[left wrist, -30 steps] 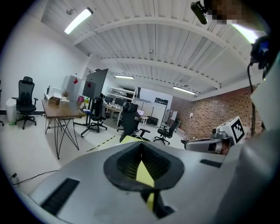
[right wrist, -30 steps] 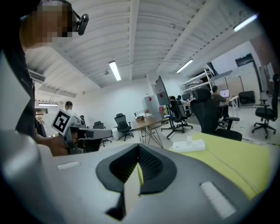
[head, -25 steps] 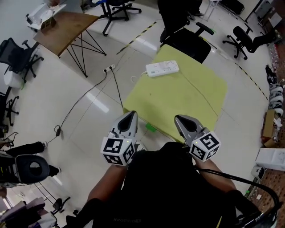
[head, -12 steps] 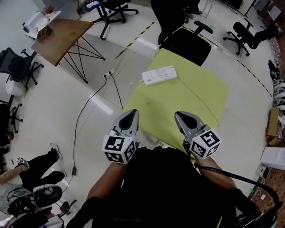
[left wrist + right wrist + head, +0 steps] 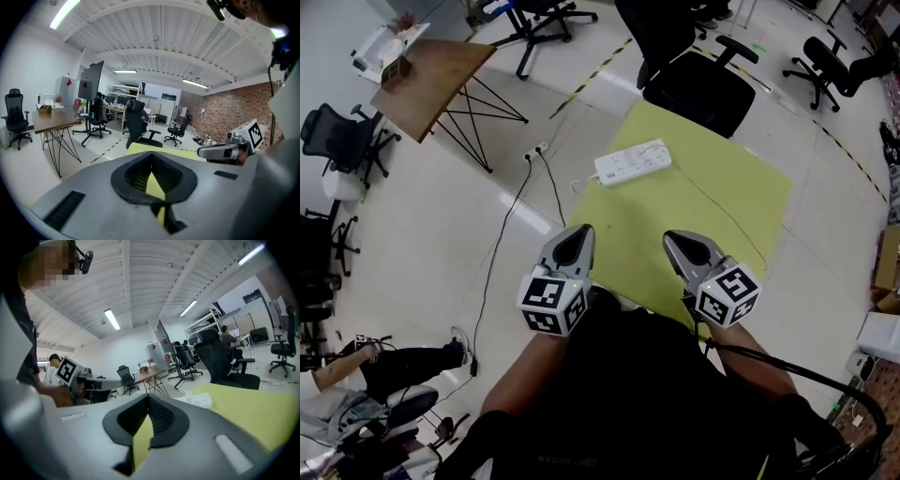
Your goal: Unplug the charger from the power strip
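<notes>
White plastic power strip (image 5: 633,161) on yellow bench (image 5: 722,216) — likely light, rigid, prone to sliding: brace it, pinch the charger's casing (too small to discern); left gripper (image 5: 577,231), right gripper (image 5: 670,236) both closed, empty.

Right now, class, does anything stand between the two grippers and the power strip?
Nothing visible does. The left gripper and right gripper, both shut and empty, hover at the near edge of the yellow table; only its bare top lies between them and the power strip.

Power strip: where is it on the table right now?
In the head view, the white power strip lies along the yellow table's far left edge, near the black office chair.
</notes>
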The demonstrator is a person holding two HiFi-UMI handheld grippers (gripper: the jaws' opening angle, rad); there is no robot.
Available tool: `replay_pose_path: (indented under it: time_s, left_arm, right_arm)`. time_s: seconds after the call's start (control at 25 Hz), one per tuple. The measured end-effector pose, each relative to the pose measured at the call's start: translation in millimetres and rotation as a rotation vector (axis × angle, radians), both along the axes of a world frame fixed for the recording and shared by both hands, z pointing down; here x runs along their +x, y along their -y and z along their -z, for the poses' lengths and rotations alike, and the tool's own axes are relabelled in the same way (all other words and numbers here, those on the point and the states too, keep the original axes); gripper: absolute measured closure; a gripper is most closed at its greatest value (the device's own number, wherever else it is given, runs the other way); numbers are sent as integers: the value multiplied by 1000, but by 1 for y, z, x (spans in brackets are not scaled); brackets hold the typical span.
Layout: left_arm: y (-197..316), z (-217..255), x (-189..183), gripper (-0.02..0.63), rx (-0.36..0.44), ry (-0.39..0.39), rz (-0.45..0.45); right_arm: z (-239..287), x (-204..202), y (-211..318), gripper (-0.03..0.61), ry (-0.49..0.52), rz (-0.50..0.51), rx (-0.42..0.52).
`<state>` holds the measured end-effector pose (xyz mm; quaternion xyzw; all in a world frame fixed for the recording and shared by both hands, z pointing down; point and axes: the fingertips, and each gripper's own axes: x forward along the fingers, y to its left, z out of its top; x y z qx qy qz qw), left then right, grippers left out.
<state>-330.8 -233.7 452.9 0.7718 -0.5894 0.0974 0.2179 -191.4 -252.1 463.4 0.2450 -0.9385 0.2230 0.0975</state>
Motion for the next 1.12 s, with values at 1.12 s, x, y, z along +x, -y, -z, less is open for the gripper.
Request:
replay_pose_path:
  time_s: [1.12]
  left_arm:
    - [131,-171,-26,607,-283,-100,-275]
  right_arm:
    - [-175,-62,173,447,-361,-201,-169]
